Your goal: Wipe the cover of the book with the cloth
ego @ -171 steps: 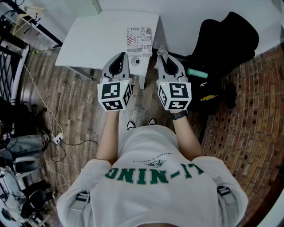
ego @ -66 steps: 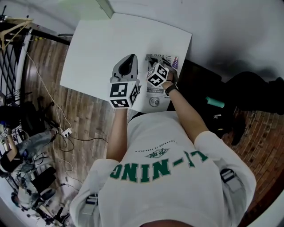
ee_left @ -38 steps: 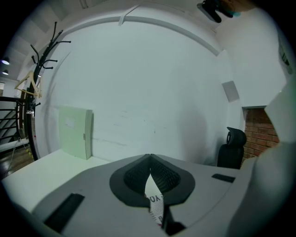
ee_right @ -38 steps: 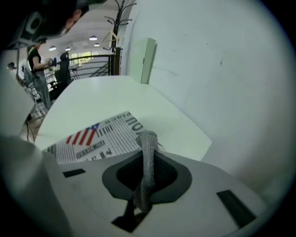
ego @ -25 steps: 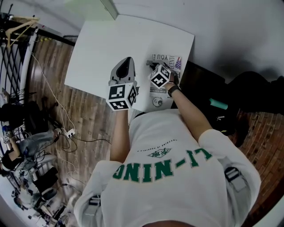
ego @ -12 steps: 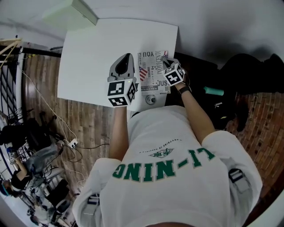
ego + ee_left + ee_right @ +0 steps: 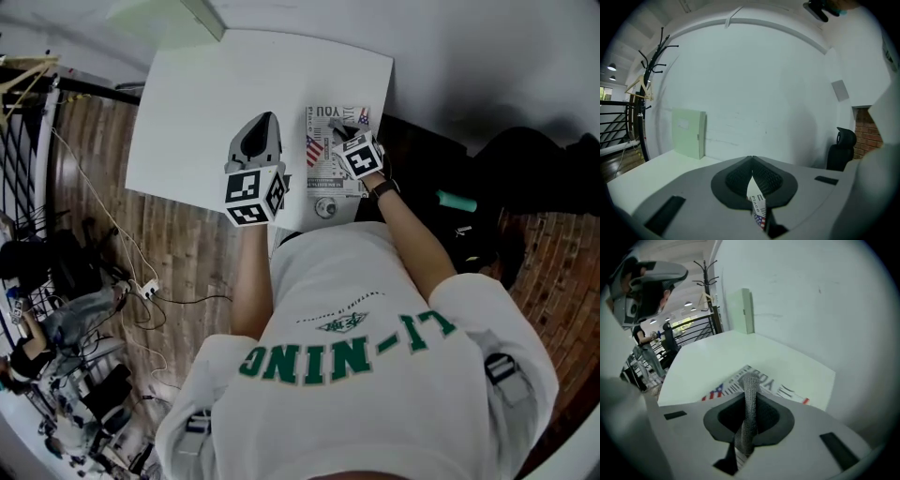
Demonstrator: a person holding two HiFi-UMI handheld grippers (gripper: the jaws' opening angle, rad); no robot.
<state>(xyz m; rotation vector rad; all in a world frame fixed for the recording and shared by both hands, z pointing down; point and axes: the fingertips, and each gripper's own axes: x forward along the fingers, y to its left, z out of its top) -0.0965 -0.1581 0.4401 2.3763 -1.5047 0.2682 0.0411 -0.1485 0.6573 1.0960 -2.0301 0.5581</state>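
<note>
1. Right gripper [image 7: 751, 393]: jaws clamped on one grey knitted cloth [image 7: 749, 382]. The cloth runs lengthwise between the pads and sticks out past the tips.
2. One book [image 7: 321, 171] lies flat directly beneath and ahead of the right gripper. The cloth end is over its cover; contact cannot be confirmed.
3. Cover: white, newspaper-style, with black lettering in blocks and one stars-and-stripes flag patch. The large letters "YO" are readable beside the cloth. The smaller print is not legible.
4. Left gripper [image 7: 751, 158]: one unit, jaws pressed together at the tips, holding nothing. It sits just left of the book, apart from it.
5. One white table [image 7: 216, 103] carries the book.
6. One pale green folder [image 7: 689, 133] stands upright at the table's far edge, ahead and left of both grippers.
</note>
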